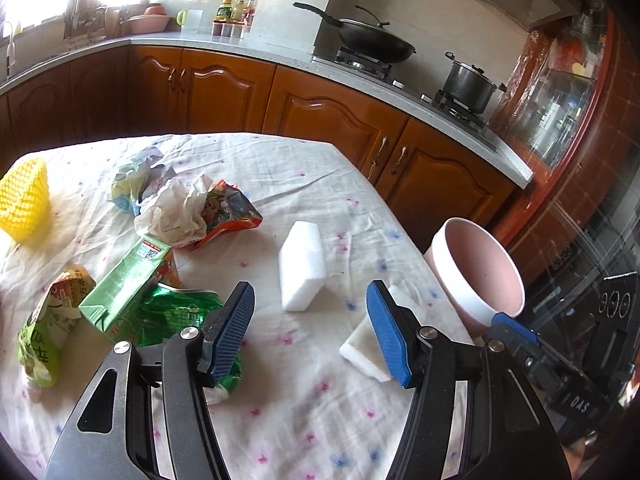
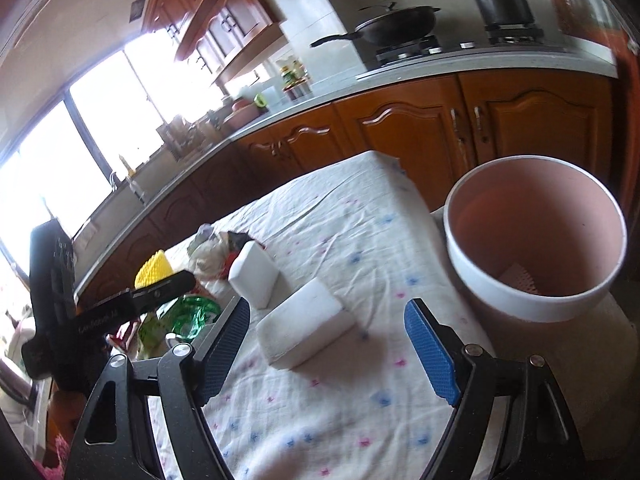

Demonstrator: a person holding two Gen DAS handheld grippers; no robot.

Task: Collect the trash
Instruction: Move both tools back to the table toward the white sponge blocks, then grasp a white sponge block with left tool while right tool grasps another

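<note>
1. My left tool [image 1: 310, 320] stands about half open, nothing between its blue pads; it hangs over the cloth-covered worktop [image 1: 280, 420] without touching anything.
2. My right tool [image 2: 332, 344] is spread wide and holds nothing; its pads are clear of everything.
3. Just ahead of my right tool, between its fingers, lies a white sponge block [image 2: 304, 332] flat on the cloth. A second white block [image 2: 254, 274] stands on edge just beyond it.
4. From my left tool, that upright block [image 1: 303, 266] is straight ahead, and the flat one [image 1: 372, 344] is partly hidden behind my right-hand finger.
5. To the right of both tools stands the pink bin [image 2: 536, 240], off the worktop's edge, with a pale perforated scrap at its bottom.
6. The trash lies left of my left tool: a crumpled green wrapper [image 1: 180, 312] just by the left finger, a green carton [image 1: 128, 284] with a QR code, a green-and-white packet [image 1: 44, 332], further off a red printed pouch [image 1: 228, 212] and crumpled paper [image 1: 176, 212].
7. A yellow mesh basket [image 1: 24, 200] stands far left.
8. The writing on the packets is too small for me to read.
</note>
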